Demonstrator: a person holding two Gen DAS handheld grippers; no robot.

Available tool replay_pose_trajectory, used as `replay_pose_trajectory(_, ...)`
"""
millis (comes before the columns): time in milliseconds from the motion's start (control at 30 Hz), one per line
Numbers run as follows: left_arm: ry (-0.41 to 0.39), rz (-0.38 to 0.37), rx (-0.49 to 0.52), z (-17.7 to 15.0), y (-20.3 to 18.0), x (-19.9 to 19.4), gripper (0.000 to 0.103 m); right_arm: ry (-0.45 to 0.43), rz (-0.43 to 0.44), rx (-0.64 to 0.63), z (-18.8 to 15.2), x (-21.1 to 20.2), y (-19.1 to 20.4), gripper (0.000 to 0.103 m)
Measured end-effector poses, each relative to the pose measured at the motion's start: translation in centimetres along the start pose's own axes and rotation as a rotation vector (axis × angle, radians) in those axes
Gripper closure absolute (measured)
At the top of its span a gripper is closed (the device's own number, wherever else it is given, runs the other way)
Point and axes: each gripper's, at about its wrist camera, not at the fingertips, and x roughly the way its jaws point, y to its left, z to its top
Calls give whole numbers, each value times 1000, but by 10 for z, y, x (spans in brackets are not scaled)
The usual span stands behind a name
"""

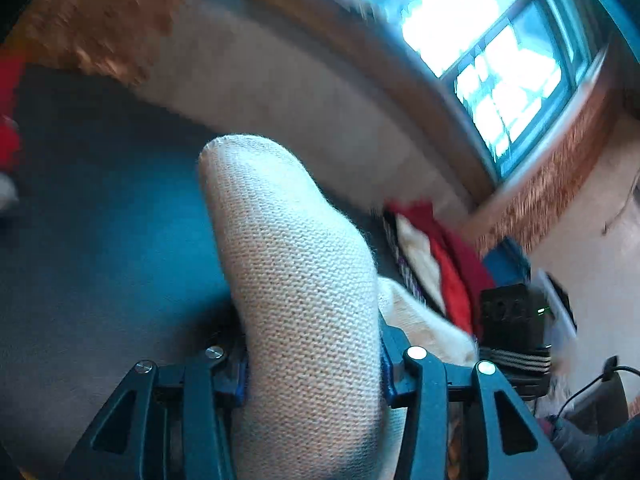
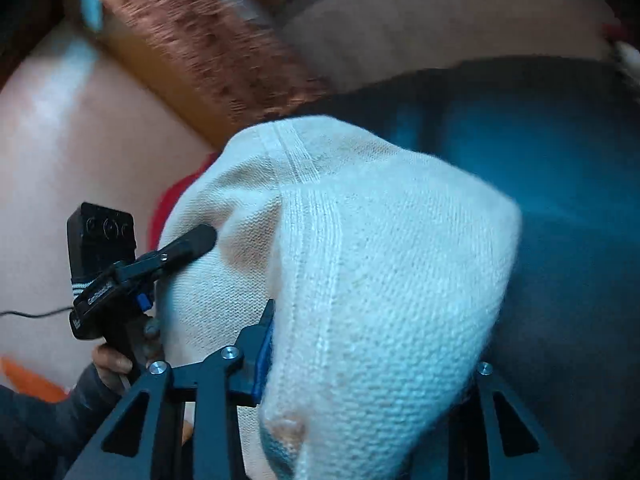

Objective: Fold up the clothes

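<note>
Cream knit is filling the middle of both wrist views: a white sweater (image 1: 296,280) is bunching up between the fingers of each tool, above a dark blue-grey bed surface (image 1: 100,240). The left gripper (image 1: 314,364) is sitting closed on a thick roll of the fabric, its blue-edged jaws pressing into the cloth from both sides, and the roll is standing up past the fingertips. More of the same knit is trailing off to the right of it, toward a heap of red and white clothes (image 1: 436,264) lying near the wall under a bright window (image 1: 492,52).

From the other side, the right gripper (image 2: 360,360) is also clamping the sweater (image 2: 384,264); one blue-padded finger (image 2: 262,356) is showing at the left of the fold, while the other is hidden under the cloth, so how narrow the gap is cannot be read exactly. A ribbed seam is running down the fabric here. In this view the left gripper (image 2: 200,240) is appearing at the left, one black finger pressing against the knit, with a hand (image 2: 114,362) in a dark sleeve wrapping its handle. A strip of red cloth (image 2: 176,196) is peeking out behind the sweater. A brown wooden bed frame (image 2: 208,52) is crossing the blurred background.
</note>
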Motion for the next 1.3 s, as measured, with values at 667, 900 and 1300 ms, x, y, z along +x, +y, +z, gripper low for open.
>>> replay_pose_trajectory(667,-440,563,-533,101,273,-243,52,291,89,-538,198,377,292,60)
replay_pose_trajectory(900,-479,651,-539,92,269,-242,46,296,143,-497,187,400,264,39)
replay_pose_trajectory(1300,-635,909,-458,100,200,-311,42,-28,106,-658,241,323,288,28)
